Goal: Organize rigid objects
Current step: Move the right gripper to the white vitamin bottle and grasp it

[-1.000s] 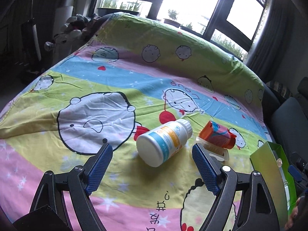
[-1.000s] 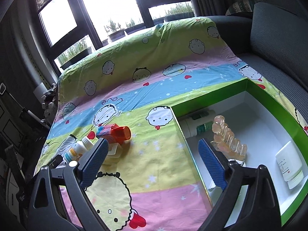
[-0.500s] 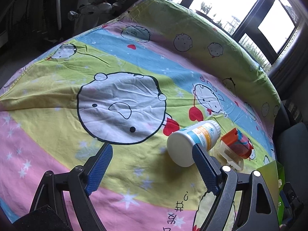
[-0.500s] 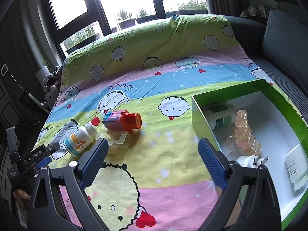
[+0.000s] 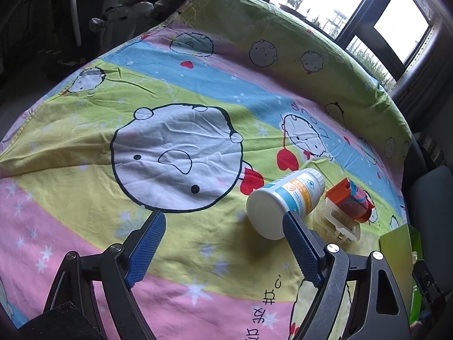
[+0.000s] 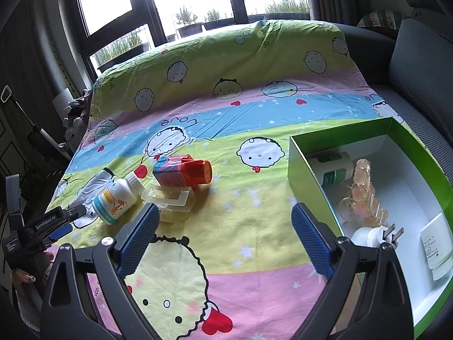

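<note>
Lining up the next pick: 3 items are not yet in the box (image 6: 297,167), and your left gripper (image 5: 223,232) sits nearest the bottle (image 5: 283,198). Both grippers are wide open, nothing between the pads. The right gripper (image 6: 223,226) hovers over bare sheet (image 6: 254,113) between the loose pile and the box.

Where things are:
- Bottle lies on its side on the sheet, flat base toward your left gripper, cap pointing away. Your left gripper's right-hand finger (image 5: 300,243) overlaps its base in view; I can't tell if it touches.
- Orange cup (image 6: 184,172) lies on its side just past the bottle, against a clear clip (image 6: 170,198).
- The box already holds a green-label bottle (image 6: 332,167), a hair claw (image 6: 362,195), a plug (image 6: 373,235) and a white tub (image 6: 437,249).

Next move, as I read it: shift the left gripper toward the bottle so the body sits centred between the fingers, then close across the label. It's round and smooth, so it'll likely roll on soft fabric if you nudge it off-centre.

The bottle looks like white plastic, ribbed white cap, blue and orange label.
</note>
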A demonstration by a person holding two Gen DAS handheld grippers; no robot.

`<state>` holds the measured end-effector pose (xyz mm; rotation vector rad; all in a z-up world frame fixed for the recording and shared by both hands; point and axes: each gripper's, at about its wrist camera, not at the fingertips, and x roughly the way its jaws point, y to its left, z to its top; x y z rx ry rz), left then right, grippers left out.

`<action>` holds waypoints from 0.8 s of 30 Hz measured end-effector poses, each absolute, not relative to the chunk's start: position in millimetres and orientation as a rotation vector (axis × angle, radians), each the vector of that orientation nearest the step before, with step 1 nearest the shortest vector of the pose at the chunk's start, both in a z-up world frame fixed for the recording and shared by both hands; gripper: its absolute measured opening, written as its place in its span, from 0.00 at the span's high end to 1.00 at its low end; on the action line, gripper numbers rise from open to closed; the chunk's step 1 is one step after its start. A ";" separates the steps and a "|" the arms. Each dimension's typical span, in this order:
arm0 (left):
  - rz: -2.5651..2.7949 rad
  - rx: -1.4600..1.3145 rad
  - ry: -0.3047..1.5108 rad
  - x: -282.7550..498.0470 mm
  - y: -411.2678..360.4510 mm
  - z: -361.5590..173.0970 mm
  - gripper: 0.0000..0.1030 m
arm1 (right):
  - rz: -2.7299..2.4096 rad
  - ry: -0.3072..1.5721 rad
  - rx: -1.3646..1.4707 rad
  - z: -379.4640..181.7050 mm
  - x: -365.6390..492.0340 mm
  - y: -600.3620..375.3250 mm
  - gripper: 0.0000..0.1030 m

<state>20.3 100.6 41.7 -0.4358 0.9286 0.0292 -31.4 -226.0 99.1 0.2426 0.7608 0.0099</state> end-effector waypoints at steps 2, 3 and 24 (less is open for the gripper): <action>0.034 -0.437 0.930 20.5 100.7 41.3 0.18 | 0.014 0.763 0.242 99.0 -31.0 -223.1 0.08; 0.039 -0.434 0.929 20.4 100.8 41.4 0.18 | 0.016 0.765 0.241 98.9 -30.5 -221.3 0.08; 0.026 -0.440 0.918 21.7 103.1 44.1 0.18 | 0.256 0.961 0.376 80.8 48.0 -132.1 0.09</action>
